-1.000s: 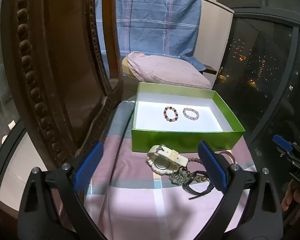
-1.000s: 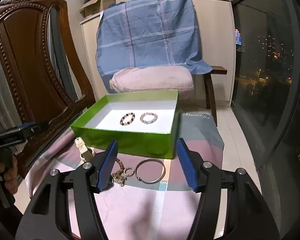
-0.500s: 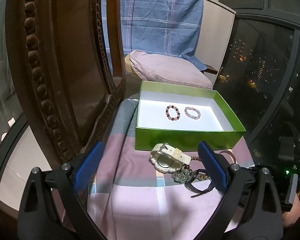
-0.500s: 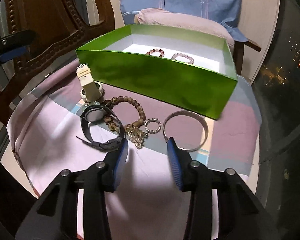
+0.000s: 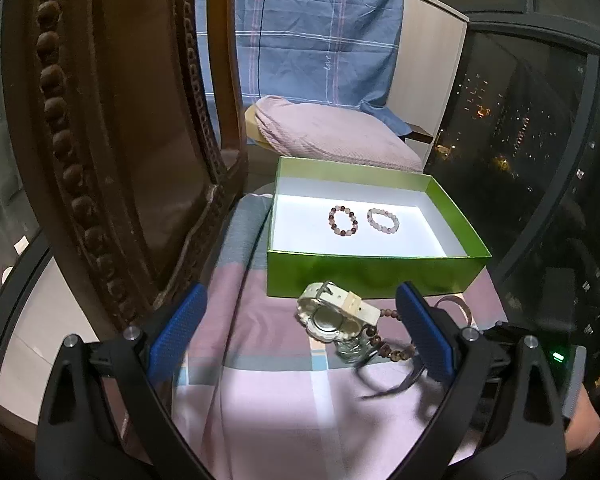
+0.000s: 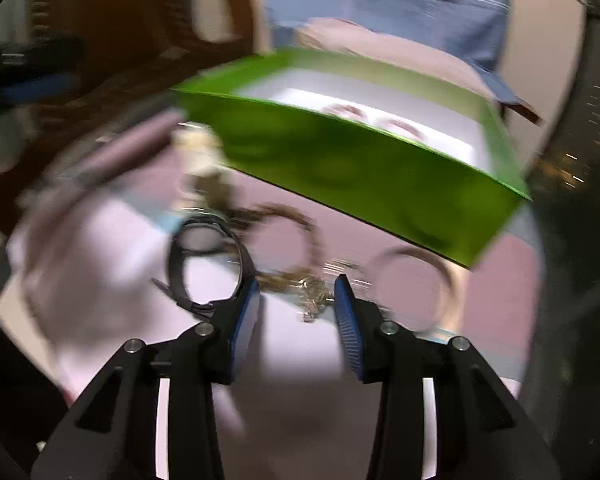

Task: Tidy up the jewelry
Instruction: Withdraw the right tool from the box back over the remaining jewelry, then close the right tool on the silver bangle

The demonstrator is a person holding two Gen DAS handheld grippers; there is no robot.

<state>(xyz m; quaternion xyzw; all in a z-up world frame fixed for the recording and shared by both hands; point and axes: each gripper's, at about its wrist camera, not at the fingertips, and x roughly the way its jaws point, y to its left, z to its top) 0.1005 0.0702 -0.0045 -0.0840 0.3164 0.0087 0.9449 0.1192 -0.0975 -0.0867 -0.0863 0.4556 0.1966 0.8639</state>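
Nearest in the right wrist view, which is blurred, the right gripper (image 6: 296,292) hangs low over a pink and blue checked cloth (image 6: 300,364). Its blue-padded jaws have just been narrowing and now stand partly apart, grasping nothing; a small cluster of metal charms (image 6: 310,286) lies between the tips. At ten o'clock from the tips, touching the left finger, lies a black watch (image 6: 208,258). At two o'clock lies a silver bangle (image 6: 412,284), and a brown bead string (image 6: 296,220) curves at twelve o'clock.

In the left wrist view, the left gripper (image 5: 300,332) has its jaws spread wide and empty above the same cloth. Between its pads lies a cream watch (image 5: 332,314), just in front of a green box (image 5: 372,270). Inside the box, on its white floor, a dark bead bracelet (image 5: 343,221) and a pale bead bracelet (image 5: 383,220) sit side by side.

At ten o'clock stands a carved wooden chair back (image 5: 100,128). Farthest, at twelve o'clock, a pink cushion (image 5: 332,136) lies under a blue plaid sheet (image 5: 316,40).
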